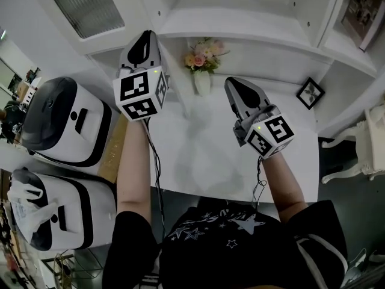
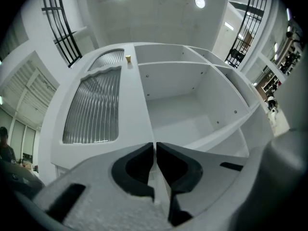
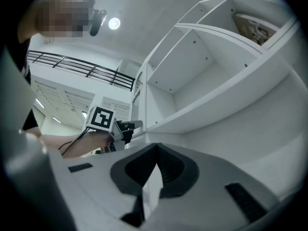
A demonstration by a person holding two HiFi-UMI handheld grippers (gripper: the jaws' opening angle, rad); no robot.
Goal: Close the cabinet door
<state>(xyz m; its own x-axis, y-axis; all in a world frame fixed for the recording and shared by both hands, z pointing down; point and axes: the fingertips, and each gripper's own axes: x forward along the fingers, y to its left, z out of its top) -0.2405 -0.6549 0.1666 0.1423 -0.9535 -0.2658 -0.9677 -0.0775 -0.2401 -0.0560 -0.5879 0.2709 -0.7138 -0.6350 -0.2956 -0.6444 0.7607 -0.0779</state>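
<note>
left tongs [image 2: 155, 146] shut tight, holding nothing, tips by the cabinet door [image 2: 94, 107]. right tongs [image 3: 156, 151] shut too, empty.

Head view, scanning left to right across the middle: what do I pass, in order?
Upper white appliance → left tool → vase of flowers → right tool → framed picture → white chair.

right gripper [image 3: 156, 148] jaws closed together, empty, facing white shelves [image 3: 226, 93]; left gripper [image 3: 131, 126] at left.
</note>
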